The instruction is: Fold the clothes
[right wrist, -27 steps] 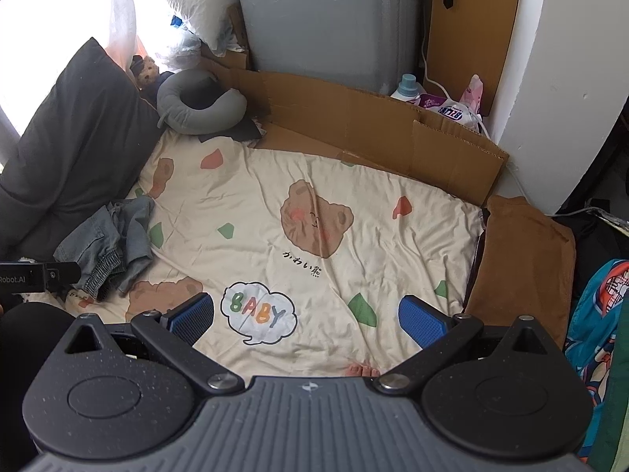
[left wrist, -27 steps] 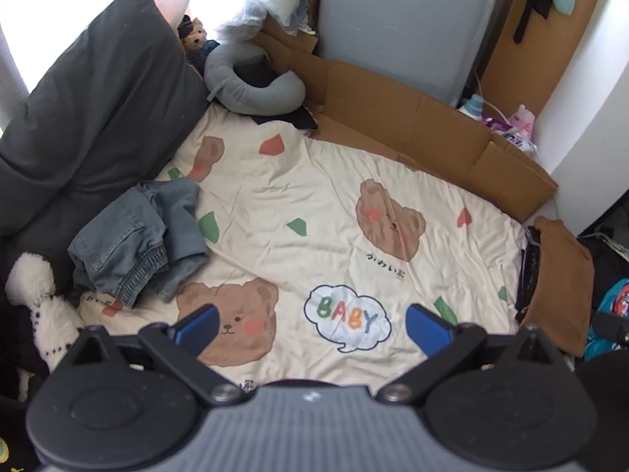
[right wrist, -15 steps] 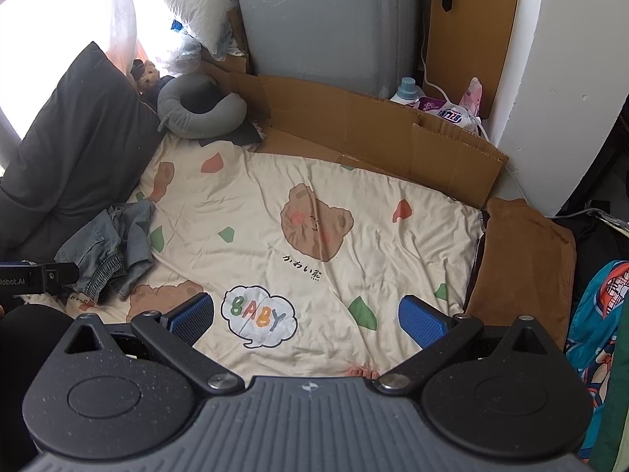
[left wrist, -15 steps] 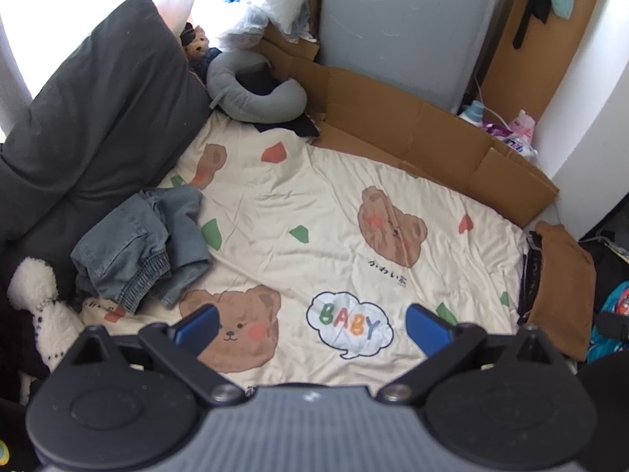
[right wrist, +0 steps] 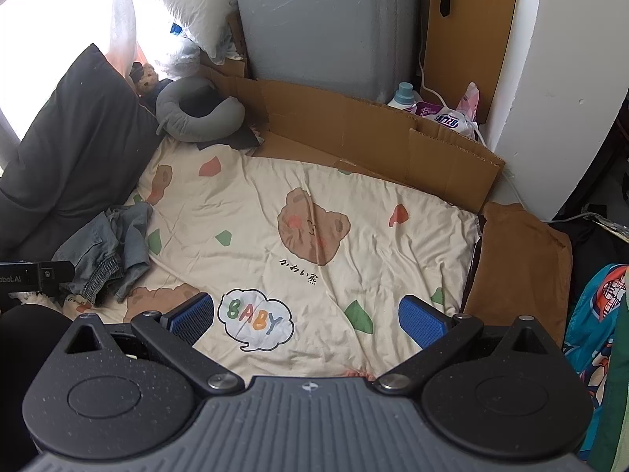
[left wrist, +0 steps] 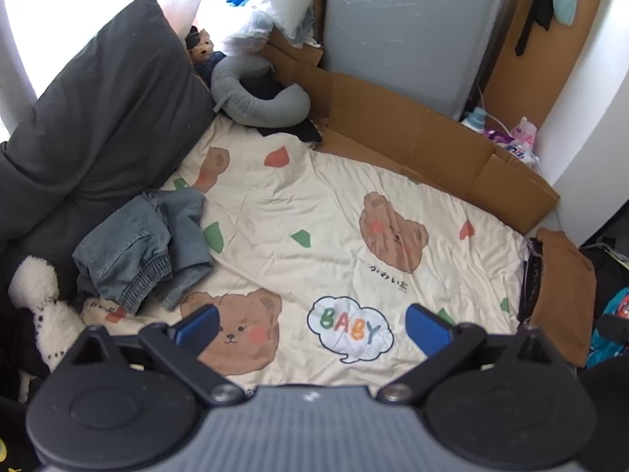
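Jeans (left wrist: 141, 247) lie crumpled at the bed's (left wrist: 314, 204) left edge, nearer in my left view than before; both tools, left (left wrist: 310, 328) and right (right wrist: 306, 320), gape wide and empty.

Bare bear-print blanket (left wrist: 314, 212) mid-bed, crumpled jeans (left wrist: 141, 244) left, dark pillow (left wrist: 110, 118) behind, cardboard (left wrist: 393, 126) along far edge

I log, around the bear-print blanket (left wrist: 314, 212): dark grey pillow (left wrist: 102, 118) along its left edge; grey neck pillow (left wrist: 259, 102) at its far corner; flattened cardboard (left wrist: 412, 133) behind it (brown cushion (right wrist: 519, 259) beside its right edge).
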